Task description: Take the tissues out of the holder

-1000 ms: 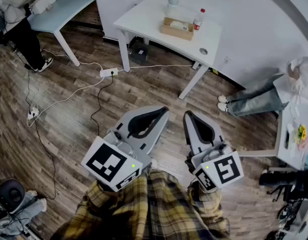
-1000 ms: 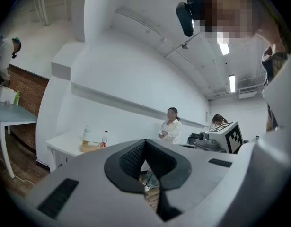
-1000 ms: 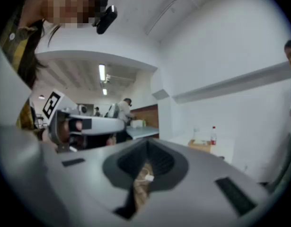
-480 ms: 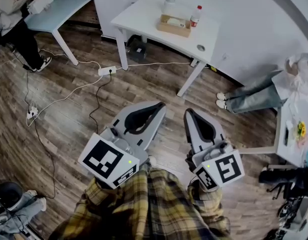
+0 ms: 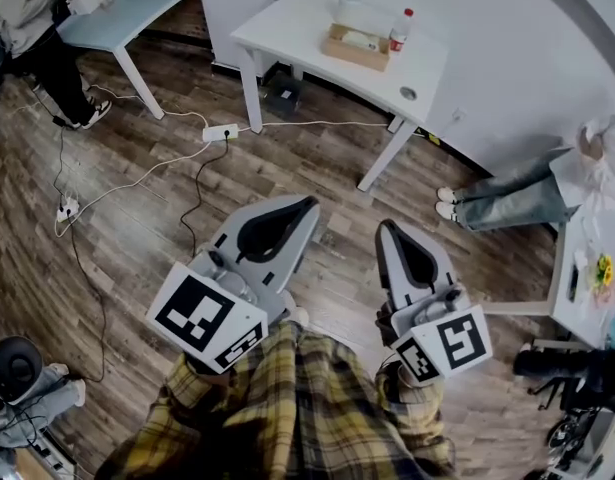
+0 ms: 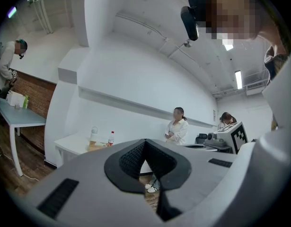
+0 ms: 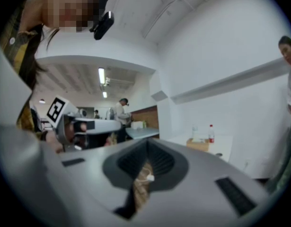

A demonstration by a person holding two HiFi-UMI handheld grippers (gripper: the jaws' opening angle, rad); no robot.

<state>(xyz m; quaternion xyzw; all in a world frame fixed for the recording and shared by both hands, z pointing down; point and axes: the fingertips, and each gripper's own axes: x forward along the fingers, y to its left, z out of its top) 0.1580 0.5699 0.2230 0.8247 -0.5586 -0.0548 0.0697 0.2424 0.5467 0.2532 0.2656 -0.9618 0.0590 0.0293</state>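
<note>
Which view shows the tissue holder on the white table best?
The head view: the tissue holder sits unobstructed on the white table, seen from above. Both gripper views show it only small, distant and side-on.

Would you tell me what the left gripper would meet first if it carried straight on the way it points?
Nothing near: the left gripper points level over the floor. Its line seems to end at the right end of the white table, though depth is unclear.

No legible text; label on bottle (image 5: 398,30) too small to read.
</note>
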